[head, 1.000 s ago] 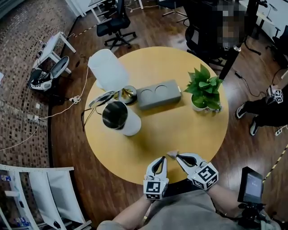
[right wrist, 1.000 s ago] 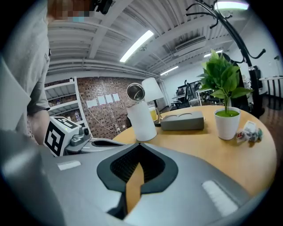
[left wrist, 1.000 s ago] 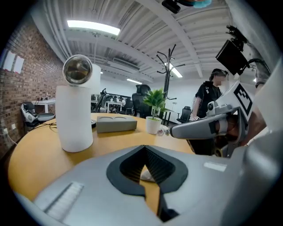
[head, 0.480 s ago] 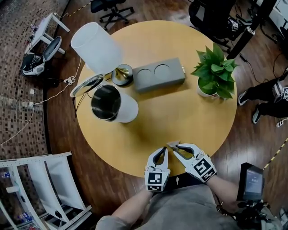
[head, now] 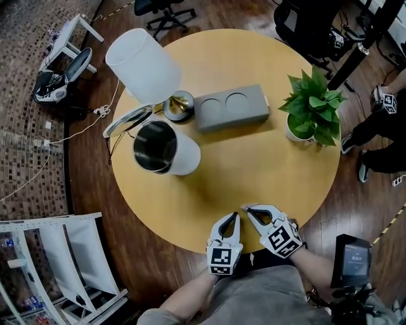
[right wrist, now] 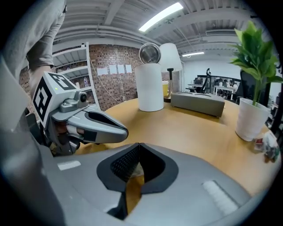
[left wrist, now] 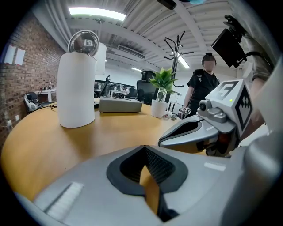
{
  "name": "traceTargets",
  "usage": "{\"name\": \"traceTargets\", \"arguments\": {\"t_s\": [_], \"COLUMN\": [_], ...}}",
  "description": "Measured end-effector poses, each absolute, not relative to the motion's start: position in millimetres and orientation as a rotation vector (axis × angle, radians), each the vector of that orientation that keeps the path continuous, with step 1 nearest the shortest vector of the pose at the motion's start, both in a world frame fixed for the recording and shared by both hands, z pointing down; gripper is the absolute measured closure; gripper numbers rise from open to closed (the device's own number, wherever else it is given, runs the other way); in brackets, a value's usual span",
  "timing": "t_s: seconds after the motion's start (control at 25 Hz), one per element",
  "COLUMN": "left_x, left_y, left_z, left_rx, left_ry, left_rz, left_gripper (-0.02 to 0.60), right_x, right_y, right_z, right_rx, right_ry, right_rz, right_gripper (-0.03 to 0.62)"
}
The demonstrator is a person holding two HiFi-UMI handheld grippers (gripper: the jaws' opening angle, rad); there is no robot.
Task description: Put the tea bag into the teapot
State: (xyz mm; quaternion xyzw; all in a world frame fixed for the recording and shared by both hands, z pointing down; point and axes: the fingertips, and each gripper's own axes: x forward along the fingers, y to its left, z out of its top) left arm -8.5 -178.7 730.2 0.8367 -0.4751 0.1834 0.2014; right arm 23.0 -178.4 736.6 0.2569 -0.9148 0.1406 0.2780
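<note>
This is an open-plan office in a loft-like building. Black wheeled office chairs (head: 166, 14) stand on a dark wooden floor (head: 95, 209) around a round wooden table (head: 254, 171) with a potted plant (head: 314, 108). A brick wall (right wrist: 110, 84) carries pinned sheets of paper (right wrist: 114, 69), with metal shelving (right wrist: 84, 70) beside it. Strip lights (left wrist: 90, 13) hang under a bare ribbed ceiling, a coat stand (left wrist: 178, 48) rises behind, and rows of desks (right wrist: 216, 84) fill the background.

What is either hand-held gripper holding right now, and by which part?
The right hand-held gripper pinches what looks like the tea bag; which part can't be told. The left hand-held gripper holds nothing.
</note>
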Motion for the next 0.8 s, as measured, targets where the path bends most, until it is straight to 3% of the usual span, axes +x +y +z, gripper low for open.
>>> {"name": "traceTargets", "arguments": {"t_s": [0.36, 0.8], "left_x": [-12.7, -15.4], "left_y": [-183.4, -208.8], "left_z": [705.9, 593.6], "left_rx": [2.361, 2.456], "left_ry": [-1.353, -1.505], "left_rz": [0.48, 0.255], "left_gripper": [0.578, 0.578], "right_x": [17.0, 23.6], "right_y": [-189.0, -216.4], "right_z": [700.9, 566.9], "right_rx": [0.719, 0.866], "right_ry": [-2.496, -2.652], "right_rz": [0.313, 0.102], "right_gripper": [0.591, 0.591]}}
